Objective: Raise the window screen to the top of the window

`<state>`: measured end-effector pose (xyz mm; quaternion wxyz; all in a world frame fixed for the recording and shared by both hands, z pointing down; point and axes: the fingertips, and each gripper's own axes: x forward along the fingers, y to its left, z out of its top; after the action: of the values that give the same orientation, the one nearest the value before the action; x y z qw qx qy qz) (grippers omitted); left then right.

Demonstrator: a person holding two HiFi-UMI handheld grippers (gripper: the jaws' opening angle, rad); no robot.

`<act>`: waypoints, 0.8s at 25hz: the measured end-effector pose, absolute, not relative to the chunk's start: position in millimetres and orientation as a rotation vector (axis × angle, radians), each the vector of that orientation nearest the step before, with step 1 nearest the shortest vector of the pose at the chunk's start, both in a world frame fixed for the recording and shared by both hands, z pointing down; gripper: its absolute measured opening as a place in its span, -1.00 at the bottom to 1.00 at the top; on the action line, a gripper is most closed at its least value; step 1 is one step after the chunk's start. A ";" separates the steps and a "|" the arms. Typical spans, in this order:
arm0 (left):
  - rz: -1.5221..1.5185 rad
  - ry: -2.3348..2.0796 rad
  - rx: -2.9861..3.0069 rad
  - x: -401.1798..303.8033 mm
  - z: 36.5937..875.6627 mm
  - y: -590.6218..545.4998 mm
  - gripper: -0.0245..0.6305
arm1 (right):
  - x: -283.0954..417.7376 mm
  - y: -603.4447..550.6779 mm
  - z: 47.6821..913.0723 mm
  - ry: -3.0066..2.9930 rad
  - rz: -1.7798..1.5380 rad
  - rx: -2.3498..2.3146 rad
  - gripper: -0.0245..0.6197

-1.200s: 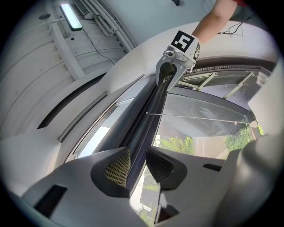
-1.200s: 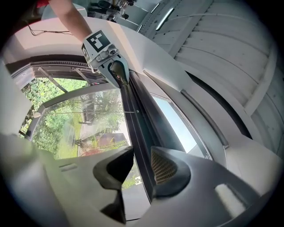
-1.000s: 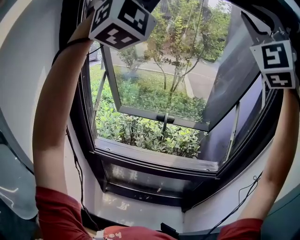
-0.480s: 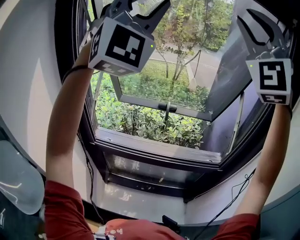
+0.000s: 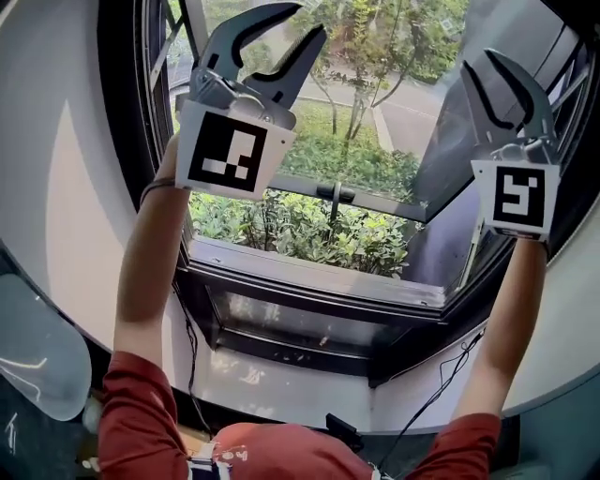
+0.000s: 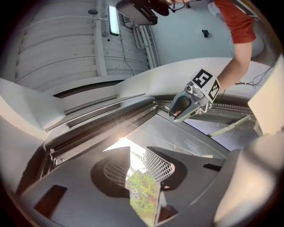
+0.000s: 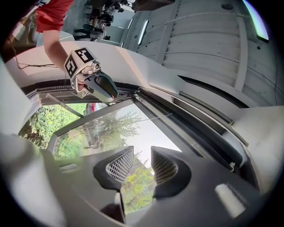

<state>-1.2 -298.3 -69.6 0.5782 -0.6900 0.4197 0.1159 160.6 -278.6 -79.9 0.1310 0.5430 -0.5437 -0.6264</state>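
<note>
The left gripper (image 5: 302, 23) and right gripper (image 5: 478, 61) point upward, jaws apart and empty, below the window screen, apparently gathered in the top rail (image 7: 197, 117) running left-right, about equally near both.

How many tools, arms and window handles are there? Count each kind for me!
Tools: 2, the left tool and the right tool, both open with nothing in them.
Arms: 2, the left arm and the right arm.
Window handles: 1, the handle.
Total: 5.
</note>
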 end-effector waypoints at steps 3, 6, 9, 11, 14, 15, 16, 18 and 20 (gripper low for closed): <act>0.290 0.996 -1.656 -5.7 -49.9 -301.9 -0.64 | 165.2 -282.5 -59.8 -1.617 -1.778 1.593 -0.53; 0.309 1.009 -1.706 -9.2 -29.6 -305.4 -0.64 | 169.0 -282.2 -40.7 -1.629 -1.753 1.615 -0.53; 0.321 1.021 -1.742 -9.5 -4.8 -306.6 -0.64 | 168.4 -277.1 -20.3 -1.684 -1.751 1.643 -0.53; 0.333 1.024 -1.771 -8.0 12.5 -305.3 -0.64 | 167.5 -273.1 -5.0 -1.714 -1.751 1.653 -0.53; 0.342 1.036 -1.825 -5.2 41.3 -303.1 -0.64 | 162.8 -266.0 19.2 -1.804 -1.758 1.674 -0.53; 0.347 1.041 -1.845 -4.8 51.1 -302.2 -0.64 | 160.9 -264.0 27.3 -1.843 -1.754 1.686 -0.53; 0.355 1.045 -1.867 -4.6 60.8 -301.4 -0.64 | 159.5 -262.7 35.5 -1.874 -1.744 1.698 -0.53; 0.377 1.055 -1.913 -4.5 79.7 -300.7 -0.64 | 157.7 -261.0 51.5 -1.927 -1.712 1.722 -0.53; 0.387 1.070 -1.950 -4.2 97.2 -302.0 -0.64 | 156.2 -260.5 68.0 -1.974 -1.670 1.738 -0.53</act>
<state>-4.2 -302.0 97.2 0.4278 -0.7807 0.4282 0.1550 156.2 -260.5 68.0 0.0128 0.5579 -0.6335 -0.5360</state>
